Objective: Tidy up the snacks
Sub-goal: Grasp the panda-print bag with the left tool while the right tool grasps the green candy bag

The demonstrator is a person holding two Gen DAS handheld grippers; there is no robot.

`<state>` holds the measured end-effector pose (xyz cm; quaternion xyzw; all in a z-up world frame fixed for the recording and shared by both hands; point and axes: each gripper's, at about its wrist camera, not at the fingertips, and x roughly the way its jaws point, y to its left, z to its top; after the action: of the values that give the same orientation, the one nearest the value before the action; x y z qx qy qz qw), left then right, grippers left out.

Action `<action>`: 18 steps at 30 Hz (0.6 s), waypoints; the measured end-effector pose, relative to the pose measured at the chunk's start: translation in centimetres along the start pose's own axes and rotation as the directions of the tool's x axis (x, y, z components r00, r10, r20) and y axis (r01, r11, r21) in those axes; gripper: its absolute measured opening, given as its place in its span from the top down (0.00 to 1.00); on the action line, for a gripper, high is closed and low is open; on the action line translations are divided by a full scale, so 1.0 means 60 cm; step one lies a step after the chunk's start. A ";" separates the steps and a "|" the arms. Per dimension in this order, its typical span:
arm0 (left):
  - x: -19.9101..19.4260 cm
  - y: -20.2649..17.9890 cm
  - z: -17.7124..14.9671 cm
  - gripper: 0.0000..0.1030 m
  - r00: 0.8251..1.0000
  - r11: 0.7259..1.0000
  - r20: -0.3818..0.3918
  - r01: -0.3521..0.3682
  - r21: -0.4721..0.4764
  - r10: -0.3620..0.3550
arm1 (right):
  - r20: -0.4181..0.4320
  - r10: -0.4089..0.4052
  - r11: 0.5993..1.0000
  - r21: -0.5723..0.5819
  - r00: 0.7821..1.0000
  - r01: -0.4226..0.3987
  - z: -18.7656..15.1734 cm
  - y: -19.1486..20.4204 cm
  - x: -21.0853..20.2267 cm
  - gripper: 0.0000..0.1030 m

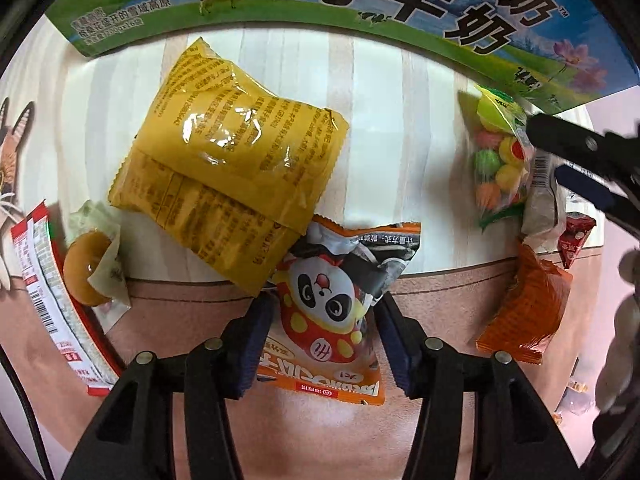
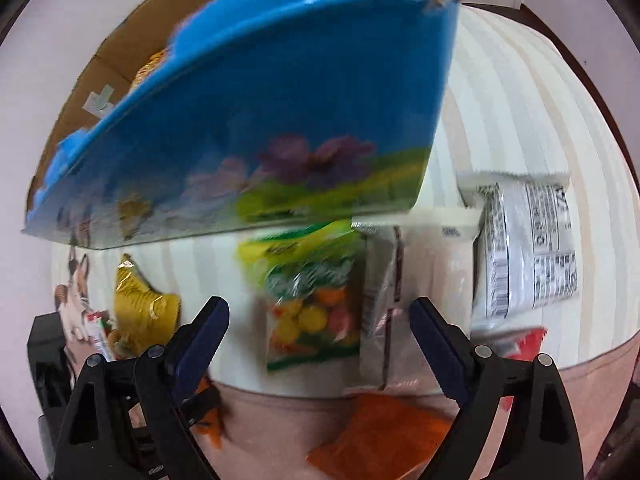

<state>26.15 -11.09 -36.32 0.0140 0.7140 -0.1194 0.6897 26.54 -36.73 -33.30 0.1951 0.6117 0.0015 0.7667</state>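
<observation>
yellow packet [image 1: 228, 184] overlapping panda snack pouch [image 1: 336, 308]

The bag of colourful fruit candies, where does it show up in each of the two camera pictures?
Left wrist view: the candy bag lies at the right, just below the milk carton, beside the other hand-held gripper.
Right wrist view: the candy bag sits at centre, ahead of the open fingers.
Shared landmark: the milk carton, directly behind the bag in both.

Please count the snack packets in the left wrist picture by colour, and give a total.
Yellow packet: 1
Orange: 2 (panda packet, plain orange packet)
Red: 2 (small red packet, red-and-white packet)
Clear: 2 (candy bag, wrapped pastry)
Grey-white packet: 1
Total: 8
</observation>
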 end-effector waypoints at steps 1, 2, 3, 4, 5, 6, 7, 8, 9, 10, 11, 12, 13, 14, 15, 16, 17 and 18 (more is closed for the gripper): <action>0.001 0.002 0.001 0.50 1.000 1.000 0.003 0.001 0.004 -0.001 | -0.002 -0.002 1.000 0.004 1.000 0.002 0.004 0.002 0.006 0.08; 0.004 0.002 0.003 0.48 1.000 1.000 0.002 -0.001 0.011 0.001 | -0.002 -0.003 1.000 0.004 1.000 0.003 0.008 0.004 0.011 0.08; 0.010 -0.010 0.008 0.44 1.000 1.000 0.000 -0.003 0.023 0.003 | -0.001 -0.014 1.000 -0.007 1.000 0.014 0.010 0.008 0.016 0.08; 0.019 -0.028 0.007 0.42 1.000 0.999 -0.001 -0.007 0.034 0.007 | 0.001 -0.030 0.999 -0.022 1.000 0.030 0.011 0.014 0.020 0.08; 0.021 -0.032 0.008 0.36 1.000 0.999 -0.001 -0.016 0.043 0.016 | 0.003 -0.035 0.999 -0.037 0.999 0.035 0.010 0.021 0.023 0.08; 0.020 -0.042 0.008 0.32 0.999 0.998 0.001 -0.047 0.047 0.047 | -0.007 -0.029 0.998 -0.059 1.000 0.029 0.008 0.032 0.028 0.08; 0.025 -0.041 0.008 0.32 0.997 0.996 -0.001 -0.071 0.049 0.071 | -0.022 -0.014 0.996 -0.089 1.000 0.012 0.003 0.044 0.031 0.08; 0.029 -0.036 0.007 0.32 0.998 0.997 -0.009 -0.069 0.044 0.069 | -0.049 0.023 0.994 -0.102 0.999 -0.028 -0.003 0.054 0.036 0.10; 0.031 -0.031 0.004 0.32 0.998 0.998 -0.008 -0.060 0.034 0.061 | -0.092 0.075 0.991 -0.105 0.993 -0.084 -0.013 0.061 0.041 0.10; 0.029 -0.024 0.001 0.32 0.999 0.998 -0.006 -0.052 0.019 0.052 | -0.098 0.079 0.990 -0.107 0.992 -0.090 -0.020 0.063 0.041 0.10; 0.027 -0.017 -0.002 0.32 0.999 0.999 -0.008 -0.047 0.006 0.047 | -0.087 0.060 0.992 -0.103 0.994 -0.069 -0.027 0.062 0.039 0.10; 0.025 -0.010 -0.004 0.32 0.999 0.999 -0.010 -0.045 -0.003 0.045 | -0.072 0.047 0.994 -0.092 0.996 -0.053 -0.032 0.059 0.035 0.10; 0.024 -0.005 -0.006 0.32 0.999 0.999 -0.010 -0.042 -0.012 0.042 | -0.055 0.053 0.996 -0.067 0.997 -0.057 -0.035 0.052 0.032 0.10; 0.024 0.002 -0.006 0.32 0.999 0.999 -0.011 -0.036 -0.021 0.036 | -0.041 0.068 0.997 -0.042 0.997 -0.070 -0.037 0.045 0.029 0.10; 0.023 -0.001 -0.011 0.32 0.999 0.999 -0.013 -0.035 -0.026 0.034 | -0.026 0.073 0.997 -0.016 0.997 -0.073 -0.036 0.038 0.028 0.10; 0.021 0.003 -0.012 0.32 0.999 0.999 -0.016 -0.034 -0.029 0.034 | -0.012 0.066 0.998 0.002 0.998 -0.066 -0.032 0.031 0.028 0.10; 0.023 0.003 -0.010 0.32 0.999 0.999 -0.018 -0.039 -0.027 0.038 | -0.004 0.059 0.998 0.015 0.998 -0.059 -0.026 0.027 0.031 0.10; 0.026 -0.001 -0.020 0.32 0.999 0.999 -0.018 -0.045 -0.023 0.044 | -0.001 0.050 0.999 0.021 0.999 -0.050 -0.023 0.026 0.035 0.10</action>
<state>24.91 -11.12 -37.82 0.0228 0.7210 -0.0956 0.6859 26.15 -34.41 -35.04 0.2181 0.6074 0.0144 0.7638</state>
